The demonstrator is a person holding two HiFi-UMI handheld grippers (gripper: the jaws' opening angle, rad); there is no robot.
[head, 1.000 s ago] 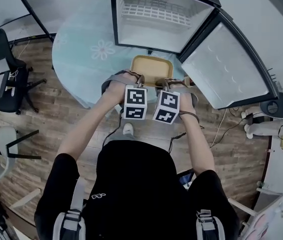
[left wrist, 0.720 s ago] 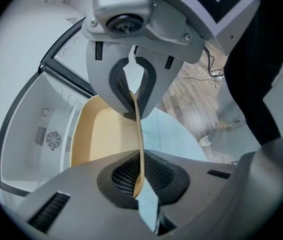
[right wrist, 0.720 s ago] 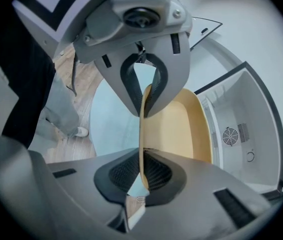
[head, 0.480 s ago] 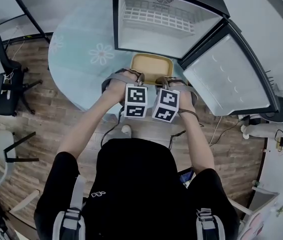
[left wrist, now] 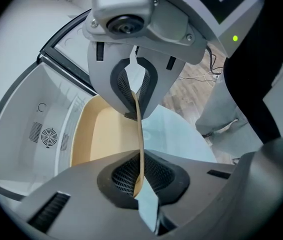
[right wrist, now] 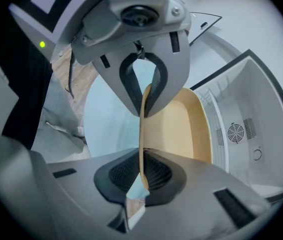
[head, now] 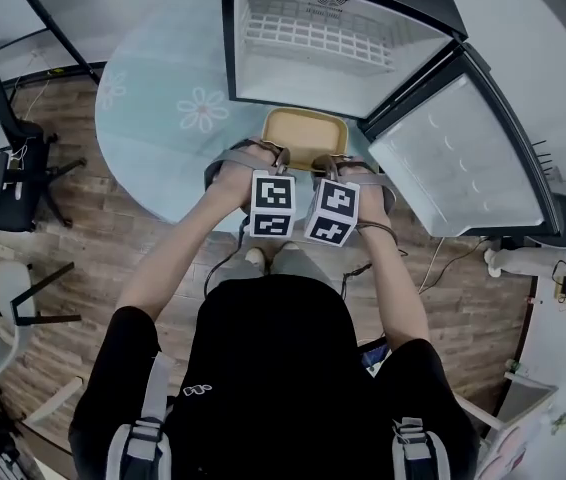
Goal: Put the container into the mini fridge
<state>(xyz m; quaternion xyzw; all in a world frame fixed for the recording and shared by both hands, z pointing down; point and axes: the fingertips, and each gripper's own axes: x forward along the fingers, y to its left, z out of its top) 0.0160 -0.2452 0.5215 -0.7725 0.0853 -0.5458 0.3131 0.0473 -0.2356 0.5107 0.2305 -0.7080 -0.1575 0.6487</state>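
A shallow tan container (head: 304, 135) hangs in front of the open mini fridge (head: 333, 40), held by its near rim from both sides. My left gripper (head: 275, 158) is shut on the left part of that rim; the thin tan edge runs between its jaws (left wrist: 139, 134). My right gripper (head: 325, 161) is shut on the right part of the rim (right wrist: 142, 134). The container (left wrist: 106, 134) is empty inside and its far end reaches toward the fridge's white interior (right wrist: 241, 129). The fridge door (head: 458, 143) stands swung open to the right.
The fridge sits on a pale blue round rug (head: 163, 128) with flower prints, over a wood floor. A wire shelf (head: 308, 28) spans the fridge's upper part. Office chairs (head: 8, 158) stand at the left, cables and a power strip (head: 518, 258) at the right.
The container and both grippers have shifted slightly toward the fridge opening. Both grips on the rim are unchanged.
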